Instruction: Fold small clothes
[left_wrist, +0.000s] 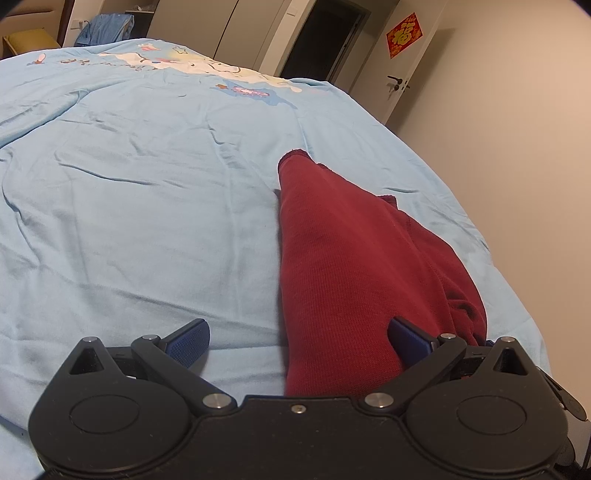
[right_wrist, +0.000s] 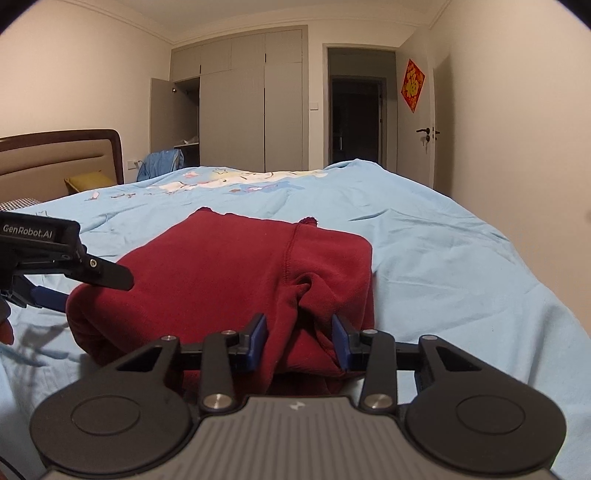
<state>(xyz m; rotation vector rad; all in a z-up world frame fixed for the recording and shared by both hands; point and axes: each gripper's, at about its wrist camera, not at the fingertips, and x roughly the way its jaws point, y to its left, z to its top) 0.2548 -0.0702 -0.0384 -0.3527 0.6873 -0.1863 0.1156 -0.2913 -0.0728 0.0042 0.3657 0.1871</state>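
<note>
Left wrist view: the left gripper (left_wrist: 297, 341) is seen spread wide, nothing held; the red garment (left_wrist: 332, 266) is laid on the light blue bedsheet (left_wrist: 129, 206), its near edge passing between the fingers toward the right-hand pad, its long axis running straight ahead of the tongs and tapering to a far hem. Bare sheet is noted to the left of the tongs. Right wrist view: the right gripper (right_wrist: 299, 339) is seen partly parted, a bunched fold of the red garment (right_wrist: 229, 266) lying between the pads; whether the cloth is actually pinched cannot be told. The left gripper (right_wrist: 66, 280) is seen at the garment's left edge, just beside it. The right tongs are judged nearer to a grasp; the fold is judged to go forward along the long axis.
</note>
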